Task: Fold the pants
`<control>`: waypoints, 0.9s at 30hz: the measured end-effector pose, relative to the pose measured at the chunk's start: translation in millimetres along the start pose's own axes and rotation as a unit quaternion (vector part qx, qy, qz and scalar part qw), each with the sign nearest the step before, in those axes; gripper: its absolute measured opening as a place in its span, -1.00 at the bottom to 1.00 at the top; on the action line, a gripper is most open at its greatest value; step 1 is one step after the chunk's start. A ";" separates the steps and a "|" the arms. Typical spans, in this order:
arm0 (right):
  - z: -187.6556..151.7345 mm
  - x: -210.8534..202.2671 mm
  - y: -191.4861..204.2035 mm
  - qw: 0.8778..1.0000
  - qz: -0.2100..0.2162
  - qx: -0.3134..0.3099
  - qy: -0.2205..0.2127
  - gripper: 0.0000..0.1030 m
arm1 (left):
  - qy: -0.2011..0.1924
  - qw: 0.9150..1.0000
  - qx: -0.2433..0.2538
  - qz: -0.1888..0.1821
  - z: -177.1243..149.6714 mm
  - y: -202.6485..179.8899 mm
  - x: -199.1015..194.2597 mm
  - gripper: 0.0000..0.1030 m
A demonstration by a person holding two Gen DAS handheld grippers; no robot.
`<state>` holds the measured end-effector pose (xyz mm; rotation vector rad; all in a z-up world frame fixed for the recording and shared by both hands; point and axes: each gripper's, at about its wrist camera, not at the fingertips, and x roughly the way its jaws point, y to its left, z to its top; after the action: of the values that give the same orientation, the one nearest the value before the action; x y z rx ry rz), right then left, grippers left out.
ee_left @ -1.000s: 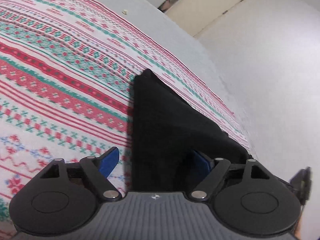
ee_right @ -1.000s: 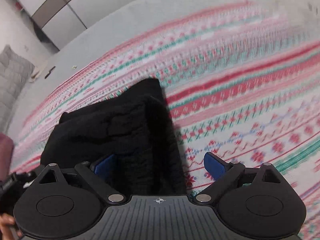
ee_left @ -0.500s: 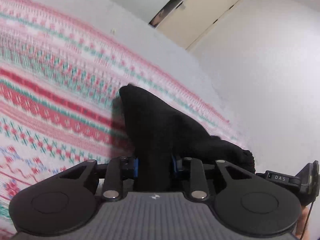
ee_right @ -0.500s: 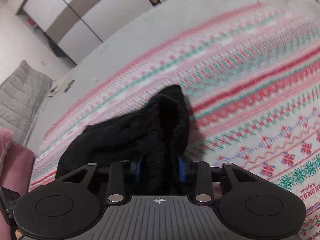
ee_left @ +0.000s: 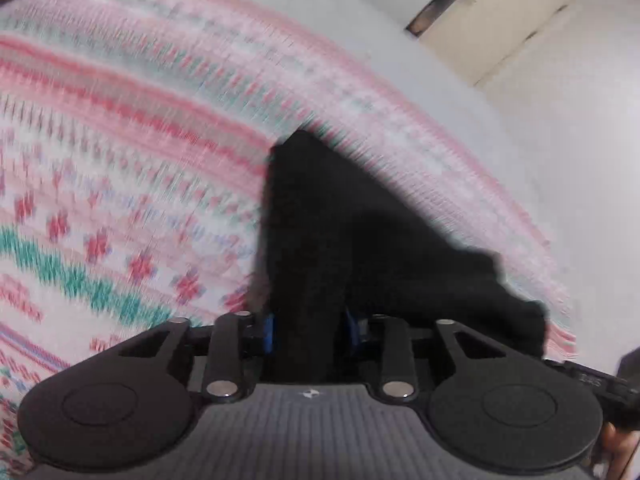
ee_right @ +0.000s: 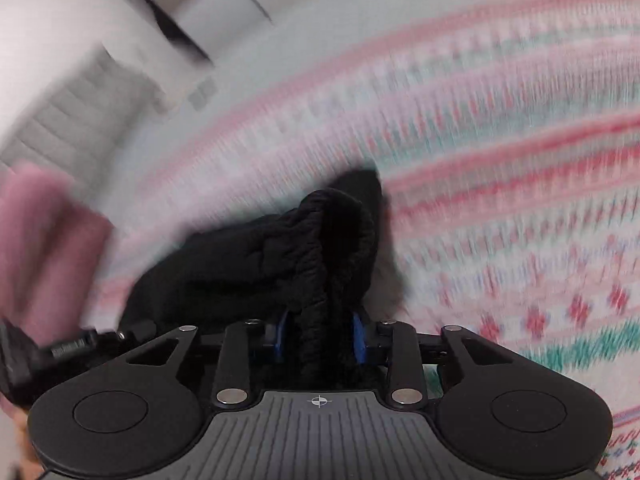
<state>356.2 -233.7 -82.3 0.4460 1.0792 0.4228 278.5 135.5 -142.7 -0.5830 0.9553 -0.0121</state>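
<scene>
Left wrist view first: a patterned blanket [ee_left: 120,184] in red, green and white bands fills the left and middle of the picture, smeared by motion blur. Right of centre, the black pants [ee_left: 344,240] rise from the blanket as a dark wedge, with their far corner reaching toward the blanket's upper bands and a bunched edge trailing off to the right. The left gripper [ee_left: 308,330] sits at the bottom with its blue pads [ee_left: 269,330] pressed on either side of a fold of the black cloth; its jaws have just eased a little wider, yet the fabric is clamped between them. Beyond the blanket's right edge lies pale floor, with a cream cabinet [ee_left: 508,20] at top right. Part of the other gripper's body and some fingers show at the far right edge.

Right wrist view: at far left a pink sleeve [ee_right: 44,236] is blurred, above a piece of the left gripper's body. In the middle, the pants' gathered elastic waistband [ee_right: 320,248] stands up in a bunched loop, lifted off the blanket. The right gripper [ee_right: 319,340] has its blue pads [ee_right: 359,340] closed on the ribbed waistband; its jaws too have just widened slightly while gripping the cloth. To the right, the blanket's bands [ee_right: 520,160] streak across the picture.
</scene>
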 end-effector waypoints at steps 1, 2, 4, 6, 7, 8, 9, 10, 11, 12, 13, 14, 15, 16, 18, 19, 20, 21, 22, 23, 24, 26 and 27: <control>-1.7 4.7 -4.2 1.000 0.000 0.004 -0.001 -0.22 | 0.002 1.000 0.004 0.002 1.2 -2.1 -2.1 0.14; -0.8 3.9 -8.0 1.000 0.008 0.015 0.000 -0.20 | 0.006 1.000 0.018 0.008 3.0 -6.9 -4.7 0.19; 4.0 0.2 -14.3 0.999 0.014 0.031 0.010 0.03 | 0.003 0.998 0.056 0.030 5.4 -13.6 -9.3 0.46; 6.5 -4.1 -18.1 1.000 0.013 0.024 0.011 0.15 | -0.008 0.996 0.074 0.041 12.1 -11.7 -15.5 0.50; 8.0 -7.7 -16.0 1.000 0.011 0.019 0.007 0.15 | -0.022 0.996 0.075 0.043 16.2 -10.5 -20.1 0.50; 6.5 -12.7 -11.8 1.000 0.009 0.014 -0.001 0.15 | -0.043 0.995 0.079 0.049 20.2 -9.6 -24.6 0.50; 5.0 -22.1 -7.6 1.000 0.006 0.005 -0.018 0.15 | -0.071 0.992 0.092 0.056 16.6 -13.9 -36.8 0.49; 5.7 -31.6 -4.1 0.999 0.002 -0.004 -0.040 0.15 | -0.095 0.988 0.109 0.057 15.6 -20.4 -42.1 0.47; 6.4 -42.5 0.4 0.998 -0.002 -0.014 -0.067 0.15 | -0.113 0.984 0.129 0.050 14.6 -27.8 -42.7 0.46; 6.3 -51.8 7.6 0.995 -0.009 -0.027 -0.092 0.15 | -0.123 0.980 0.152 0.036 11.1 -36.6 -43.1 0.40; 5.9 -59.5 15.5 0.991 -0.022 -0.046 -0.123 0.15 | -0.125 0.977 0.172 0.020 8.1 -45.8 -40.1 0.33; 4.2 -64.2 24.4 0.986 -0.031 -0.068 -0.151 0.00 | -0.120 0.974 0.190 0.001 4.9 -53.6 -33.6 0.25; 0.7 -67.3 32.5 0.981 -0.027 -0.091 -0.168 -0.53 | -0.114 0.972 0.205 -0.009 1.5 -60.1 -25.4 0.21; -1.6 -65.5 40.2 0.979 -0.020 -0.107 -0.173 -0.80 | -0.109 0.970 0.219 -0.006 1.6 -65.5 -11.8 0.12; -5.4 -53.3 49.6 0.979 -0.020 -0.123 -0.163 -0.99 | -0.099 0.964 0.244 0.022 1.2 -72.5 13.6 0.06; -7.5 -43.4 52.7 0.978 -0.028 -0.135 -0.156 -0.99 | -0.092 0.963 0.250 0.034 2.2 -72.5 24.0 0.02; -8.4 -32.4 54.2 0.977 -0.043 -0.148 -0.148 -0.99 | -0.087 0.963 0.252 0.044 3.7 -71.3 32.0 -0.06; -9.8 -21.8 53.2 0.976 -0.061 -0.159 -0.139 -0.99 | -0.083 0.963 0.251 0.052 5.6 -69.4 37.1 -0.10; -10.1 -11.1 50.4 0.975 -0.078 -0.164 -0.128 -0.99 | -0.079 0.964 0.249 0.056 8.0 -68.6 43.1 -0.15; -9.6 -1.3 46.6 0.975 -0.094 -0.165 -0.115 -1.00 | -0.079 0.965 0.244 0.054 10.0 -66.9 44.8 -0.16; -10.0 6.3 39.6 0.975 -0.108 -0.163 -0.105 -1.00 | -0.079 0.967 0.239 0.051 11.2 -65.1 45.8 -0.17; -13.7 13.2 24.2 0.979 -0.098 -0.148 -0.097 -1.00 | -0.084 0.966 0.237 0.054 10.0 -62.7 50.5 -0.21; -13.6 14.0 21.4 0.981 -0.095 -0.140 -0.095 -1.00 | -0.086 0.965 0.242 0.057 7.8 -62.3 50.2 -0.21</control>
<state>347.3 -206.4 -86.5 0.1287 0.8517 0.3476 329.1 73.2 -148.2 -0.0756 0.7764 -0.0881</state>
